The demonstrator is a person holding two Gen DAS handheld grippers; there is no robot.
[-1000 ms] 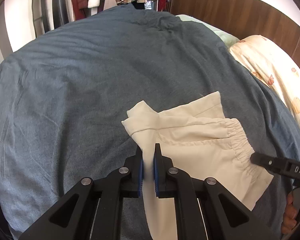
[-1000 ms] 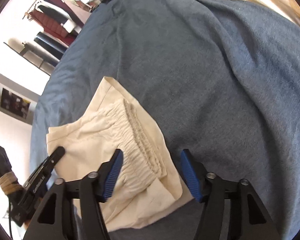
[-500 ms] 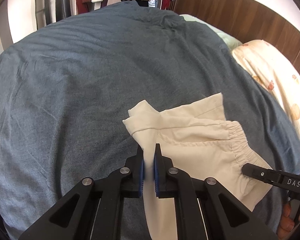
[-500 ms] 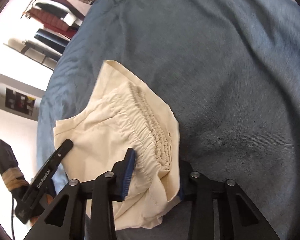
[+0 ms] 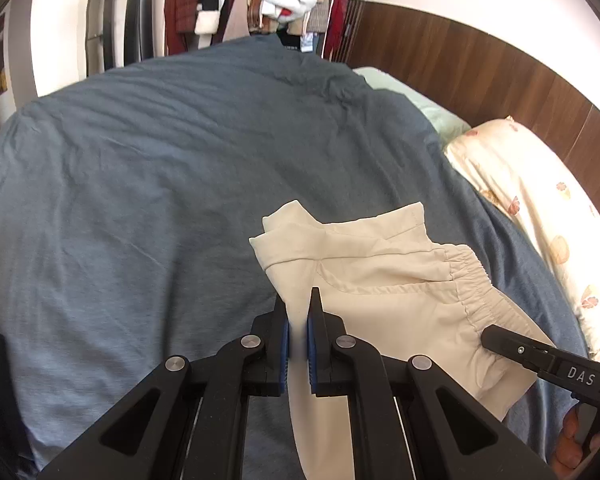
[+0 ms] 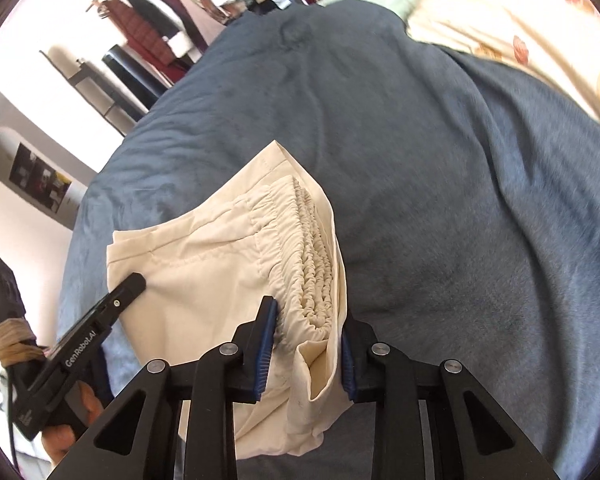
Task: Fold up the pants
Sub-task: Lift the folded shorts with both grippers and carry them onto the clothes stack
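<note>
Cream pants (image 5: 380, 280) with an elastic waistband lie folded on the blue bed cover (image 5: 160, 160). My left gripper (image 5: 298, 320) is shut on a fold of the cream fabric at the left edge. My right gripper (image 6: 306, 328) is shut on the bunched elastic waistband (image 6: 308, 248) and the layers beneath it. The pants also show in the right wrist view (image 6: 204, 272). The right gripper's finger (image 5: 540, 356) shows at the right of the left wrist view. The left gripper's finger (image 6: 112, 304) shows at the left of the right wrist view.
A floral cream pillow (image 5: 532, 200) and a pale green pillow (image 5: 420, 100) lie by the wooden headboard (image 5: 480, 68). Hanging clothes (image 5: 260, 0) fill a rack beyond the bed. The blue cover stretches wide to the left and ahead.
My right gripper has closed from wide open onto the waistband. Both cameras have risen and tilted up slightly, with the pants held in both grippers. The left gripper stays shut on the fabric.
</note>
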